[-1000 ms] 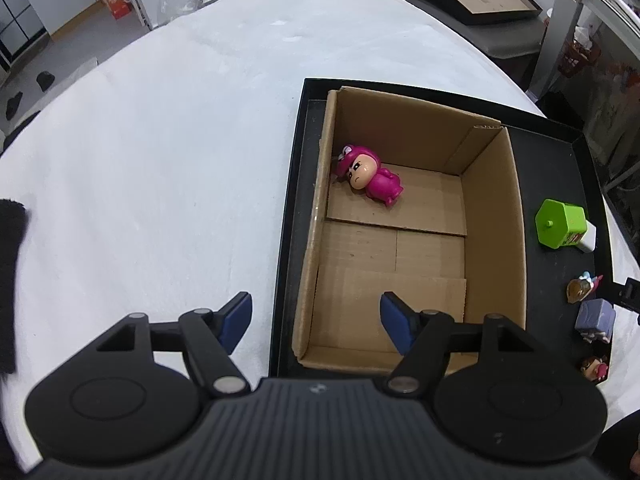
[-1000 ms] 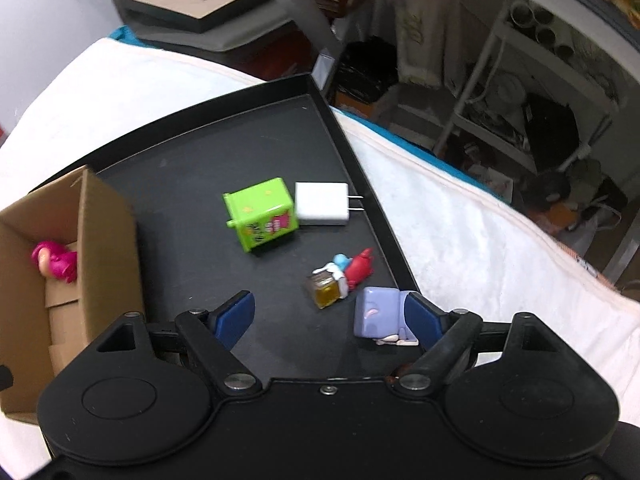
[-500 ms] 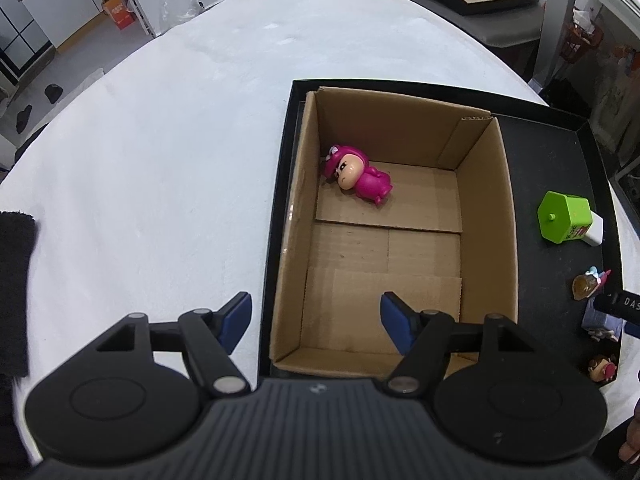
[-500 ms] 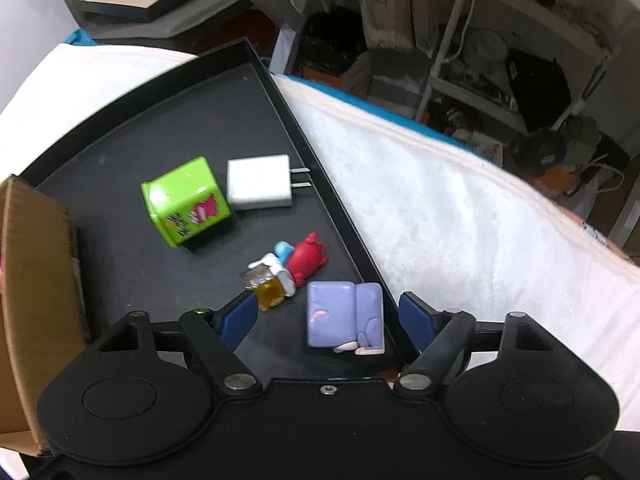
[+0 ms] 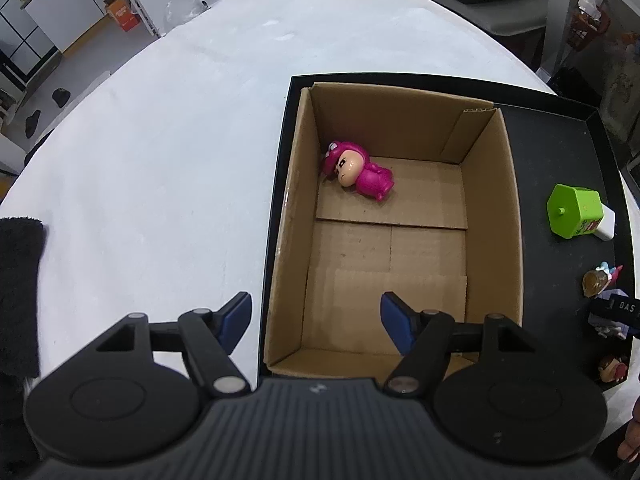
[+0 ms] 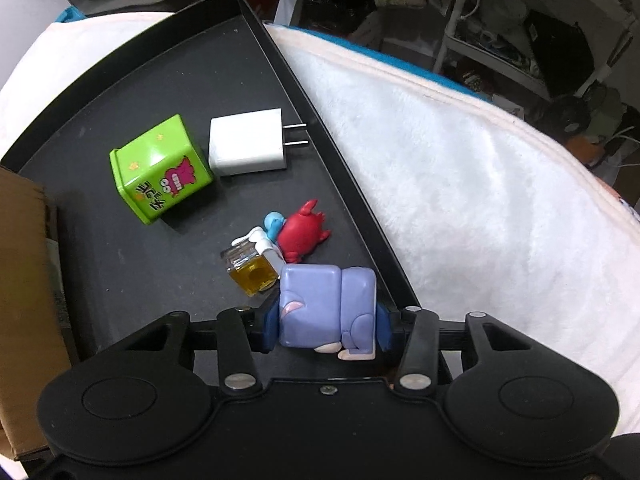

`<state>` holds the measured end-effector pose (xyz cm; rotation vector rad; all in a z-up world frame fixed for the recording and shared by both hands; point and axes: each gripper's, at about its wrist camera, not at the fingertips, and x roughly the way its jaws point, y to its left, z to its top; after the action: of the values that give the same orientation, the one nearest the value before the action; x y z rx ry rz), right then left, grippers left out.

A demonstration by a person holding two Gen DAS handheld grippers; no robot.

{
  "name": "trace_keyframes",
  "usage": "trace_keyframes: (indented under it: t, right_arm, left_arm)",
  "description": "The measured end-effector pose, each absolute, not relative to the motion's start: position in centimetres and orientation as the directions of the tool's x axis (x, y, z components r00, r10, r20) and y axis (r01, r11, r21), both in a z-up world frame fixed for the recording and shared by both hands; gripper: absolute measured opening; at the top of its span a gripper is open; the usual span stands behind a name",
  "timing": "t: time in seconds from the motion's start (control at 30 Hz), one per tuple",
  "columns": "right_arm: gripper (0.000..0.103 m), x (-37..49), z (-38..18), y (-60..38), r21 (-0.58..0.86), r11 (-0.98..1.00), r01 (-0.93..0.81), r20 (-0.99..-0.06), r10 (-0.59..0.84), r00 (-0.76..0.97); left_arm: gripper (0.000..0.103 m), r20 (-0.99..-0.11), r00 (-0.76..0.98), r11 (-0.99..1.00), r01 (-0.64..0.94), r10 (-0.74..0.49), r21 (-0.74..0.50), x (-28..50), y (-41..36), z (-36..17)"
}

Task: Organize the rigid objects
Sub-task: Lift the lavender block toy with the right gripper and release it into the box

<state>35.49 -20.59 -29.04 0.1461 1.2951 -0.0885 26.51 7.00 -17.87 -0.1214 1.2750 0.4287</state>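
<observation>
My right gripper (image 6: 326, 330) is shut on a purple block figure (image 6: 326, 306) at the near right corner of the black tray (image 6: 160, 60). Just beyond it lie a small red and blue figure with a yellow cube (image 6: 280, 246), a green box toy (image 6: 160, 168) and a white charger (image 6: 248, 146). My left gripper (image 5: 316, 320) is open and empty above the near left edge of the open cardboard box (image 5: 496, 220). A pink figure (image 5: 356, 170) lies inside the box at its far left. The green box toy (image 5: 574, 210) also shows in the left wrist view.
The tray rests on a white fluffy cloth (image 6: 460, 200). A small figure (image 5: 612, 368) lies at the tray's near right corner. A black cloth (image 5: 18, 280) lies at the left. Shelves and clutter (image 6: 520, 20) stand beyond the table's right edge.
My right gripper has moved forward over the purple block figure and closed on it. My left gripper has shifted slightly, staying open over the box's near edge.
</observation>
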Motion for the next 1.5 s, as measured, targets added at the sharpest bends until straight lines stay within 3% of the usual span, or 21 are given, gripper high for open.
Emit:
trace_keyframes:
  t: [0.3,1.5]
  right_arm:
    - [0.044,35.1,-28.0,-20.7,0.118,0.985,0.127,-0.949,0.075,0.305]
    - [0.044,33.4,-18.2,-14.0,0.095,0.995,-0.042,-0.876,0.104,0.471]
  left_arm:
    - [0.070,-0.945,0.224,0.917,-0.372,0.237,0.141,26.4,7.4,-17.8]
    - [0.069,-0.947,0.286,0.929,-0.368,0.148,0.035,26.2,10.4,-18.7]
